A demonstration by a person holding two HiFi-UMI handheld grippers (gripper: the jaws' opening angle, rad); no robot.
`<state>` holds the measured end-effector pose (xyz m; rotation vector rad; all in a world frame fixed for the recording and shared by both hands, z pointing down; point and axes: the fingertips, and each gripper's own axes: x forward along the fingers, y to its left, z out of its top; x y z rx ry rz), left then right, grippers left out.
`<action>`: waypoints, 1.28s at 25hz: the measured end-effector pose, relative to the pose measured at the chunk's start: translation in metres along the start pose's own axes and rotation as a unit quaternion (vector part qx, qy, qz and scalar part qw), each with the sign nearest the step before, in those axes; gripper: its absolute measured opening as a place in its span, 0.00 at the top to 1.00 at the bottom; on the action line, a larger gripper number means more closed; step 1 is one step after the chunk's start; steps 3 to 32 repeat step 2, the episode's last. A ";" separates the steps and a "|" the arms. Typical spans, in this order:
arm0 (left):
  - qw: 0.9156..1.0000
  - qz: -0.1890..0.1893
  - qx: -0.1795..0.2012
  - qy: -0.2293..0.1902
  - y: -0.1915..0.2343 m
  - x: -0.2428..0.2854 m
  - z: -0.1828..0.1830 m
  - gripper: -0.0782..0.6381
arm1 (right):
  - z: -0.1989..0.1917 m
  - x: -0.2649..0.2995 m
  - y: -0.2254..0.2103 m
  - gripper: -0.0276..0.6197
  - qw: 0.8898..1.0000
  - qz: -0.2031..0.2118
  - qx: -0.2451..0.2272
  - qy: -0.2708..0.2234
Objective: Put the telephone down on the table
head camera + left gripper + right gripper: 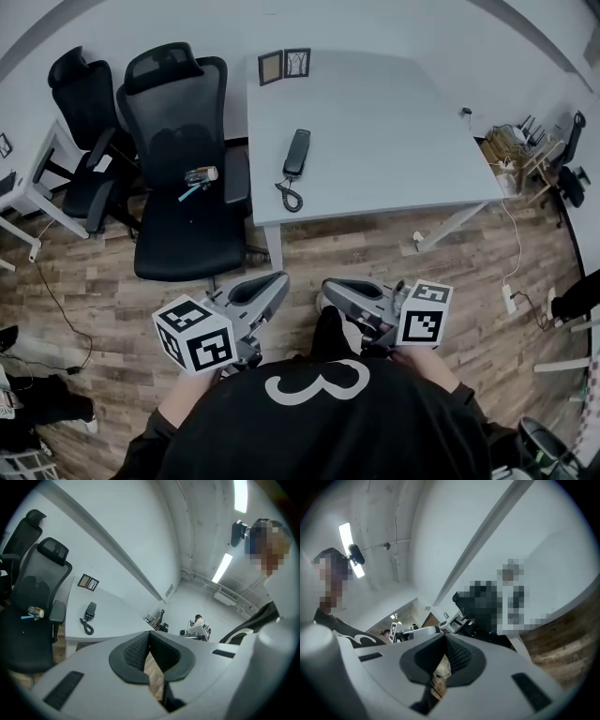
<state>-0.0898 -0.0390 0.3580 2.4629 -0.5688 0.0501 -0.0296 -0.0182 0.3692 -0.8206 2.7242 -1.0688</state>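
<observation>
A black telephone handset lies flat on the pale grey table near its front left corner, its coiled cord curled at the table's edge. In the left gripper view the telephone shows far off to the left. My left gripper and right gripper are both close to my body, over the wooden floor and well short of the table. Both are shut with nothing between the pads, as the left gripper and right gripper show in their own views.
Two small picture frames stand at the table's far left edge. Two black office chairs are left of the table, the nearer one with small items on its seat. Clutter and a power strip lie to the right.
</observation>
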 end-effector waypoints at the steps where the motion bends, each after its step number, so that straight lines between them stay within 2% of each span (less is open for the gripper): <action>1: 1.000 -0.002 -0.001 -0.001 -0.002 0.003 -0.001 0.87 | -0.001 -0.004 -0.001 0.94 1.000 -0.002 0.000 -0.002; 32: 1.000 -0.004 -0.002 -0.001 -0.003 0.006 -0.002 0.87 | -0.001 -0.008 -0.003 0.94 1.000 -0.003 0.000 -0.004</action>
